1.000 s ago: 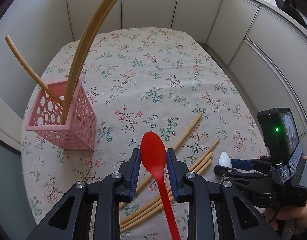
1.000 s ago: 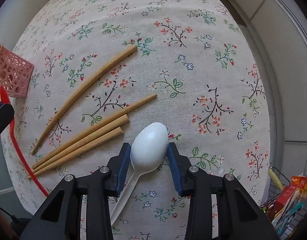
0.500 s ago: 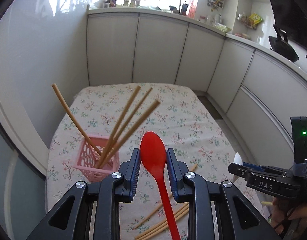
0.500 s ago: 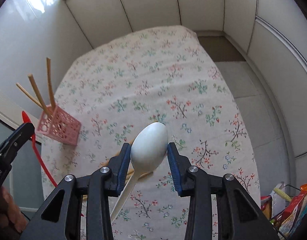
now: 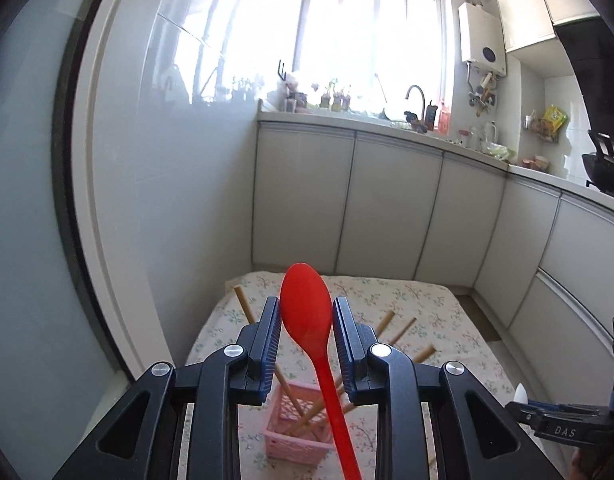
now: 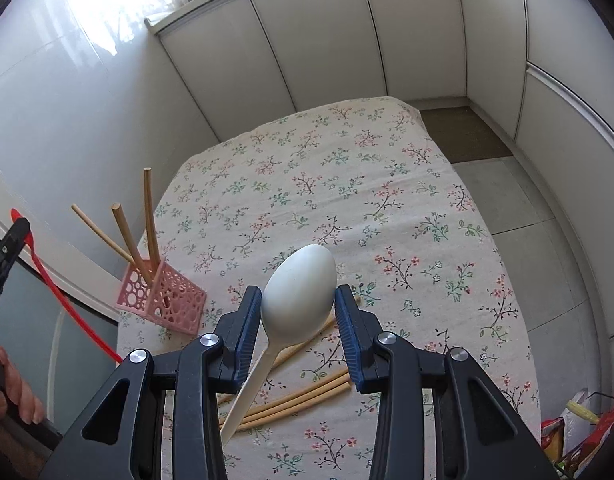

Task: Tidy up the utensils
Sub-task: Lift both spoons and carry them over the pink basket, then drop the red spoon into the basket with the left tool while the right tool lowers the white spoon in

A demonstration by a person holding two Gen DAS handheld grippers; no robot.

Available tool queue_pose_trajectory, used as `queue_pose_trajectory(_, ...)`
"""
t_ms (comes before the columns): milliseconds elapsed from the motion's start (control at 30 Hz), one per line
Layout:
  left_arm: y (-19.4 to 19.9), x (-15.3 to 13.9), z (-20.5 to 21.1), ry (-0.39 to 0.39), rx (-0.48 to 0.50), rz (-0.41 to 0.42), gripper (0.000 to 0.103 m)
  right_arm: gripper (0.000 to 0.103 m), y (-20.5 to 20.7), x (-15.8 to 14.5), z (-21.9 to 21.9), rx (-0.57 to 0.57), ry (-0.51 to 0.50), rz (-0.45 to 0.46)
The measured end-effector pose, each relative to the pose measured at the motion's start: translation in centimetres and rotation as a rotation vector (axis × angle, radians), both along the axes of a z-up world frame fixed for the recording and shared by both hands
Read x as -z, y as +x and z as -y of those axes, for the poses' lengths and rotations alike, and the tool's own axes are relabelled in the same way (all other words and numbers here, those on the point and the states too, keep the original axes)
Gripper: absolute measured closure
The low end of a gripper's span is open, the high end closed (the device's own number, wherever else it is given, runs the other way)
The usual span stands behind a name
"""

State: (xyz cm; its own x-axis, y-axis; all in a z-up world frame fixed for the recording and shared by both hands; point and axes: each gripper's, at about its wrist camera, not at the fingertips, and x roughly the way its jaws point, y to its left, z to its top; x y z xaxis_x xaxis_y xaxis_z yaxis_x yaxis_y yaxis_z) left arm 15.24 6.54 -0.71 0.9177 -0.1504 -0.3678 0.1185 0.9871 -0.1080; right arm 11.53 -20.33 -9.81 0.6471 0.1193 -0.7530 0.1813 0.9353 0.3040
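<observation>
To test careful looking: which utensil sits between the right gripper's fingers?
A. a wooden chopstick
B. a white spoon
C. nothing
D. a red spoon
B: the right gripper holds the white spoon by its bowl, while the red spoon sits in the left gripper.

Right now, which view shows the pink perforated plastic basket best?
The right wrist view: the pink perforated plastic basket stands unobstructed on the floral tablecloth, holding wooden chopsticks. In the left wrist view it is mostly hidden behind the left hand-held gripper.
</observation>
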Motion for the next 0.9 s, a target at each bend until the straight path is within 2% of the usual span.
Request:
queue_pose_trajectory(233, 1.3, 0.8, 0.7, 0.104, -0.095, 0.126, 0.076, 0.063, 1.3, 0.4, -1.1, -0.016, -0.002, 0.009)
queue_pose_trajectory(400, 2.4, 1.9, 1.3, 0.133, -0.113, 0.167, 0.076, 0.063, 1.8, 0.6, -1.4, -0.019, 0.007, 0.012)
queue_pose_trajectory(733, 5.1, 4.8, 2.9, 0.177, -0.077, 0.083, 0.076, 0.063, 2.6, 1.0, -1.4, -0.021, 0.015, 0.005)
queue_pose_trajectory(900, 5.9, 5.4, 3.4, 0.172, -0.048, 0.039, 0.076, 0.063, 2.6, 0.9, -1.3, -0.015, 0.014, 0.008)
